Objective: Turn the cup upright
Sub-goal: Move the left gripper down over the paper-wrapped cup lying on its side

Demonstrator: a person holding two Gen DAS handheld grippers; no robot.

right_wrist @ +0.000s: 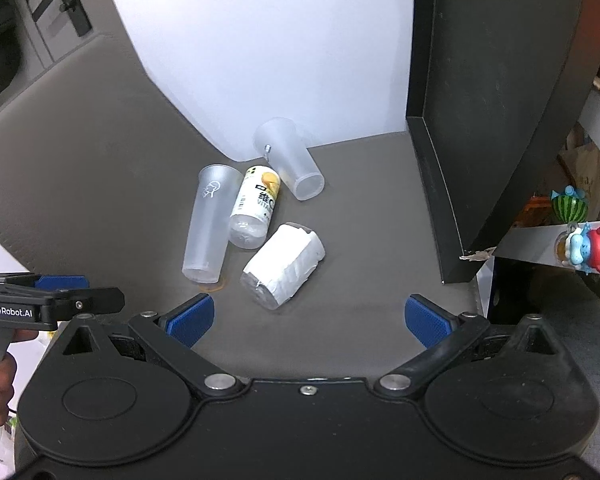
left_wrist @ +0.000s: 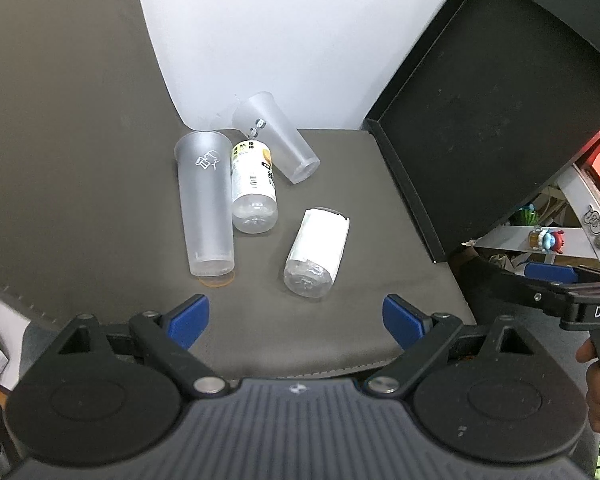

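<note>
Two frosted plastic cups lie on their sides on the grey mat. The tall cup (left_wrist: 207,200) (right_wrist: 210,224) lies at the left, its base toward me. The shorter cup (left_wrist: 275,136) (right_wrist: 289,158) lies farther back, tilted, its base toward the right. My left gripper (left_wrist: 296,320) is open and empty, hovering short of the cups. My right gripper (right_wrist: 310,318) is open and empty, also short of them. Each gripper shows at the edge of the other's view.
A clear bottle with a yellow label (left_wrist: 254,186) (right_wrist: 254,206) lies between the cups. A bottle with a white label (left_wrist: 316,252) (right_wrist: 284,266) lies nearer me. A black tray (left_wrist: 496,120) (right_wrist: 488,120) leans at the right. A white wall (left_wrist: 280,40) stands behind. Shelves with toys (right_wrist: 580,240) are at right.
</note>
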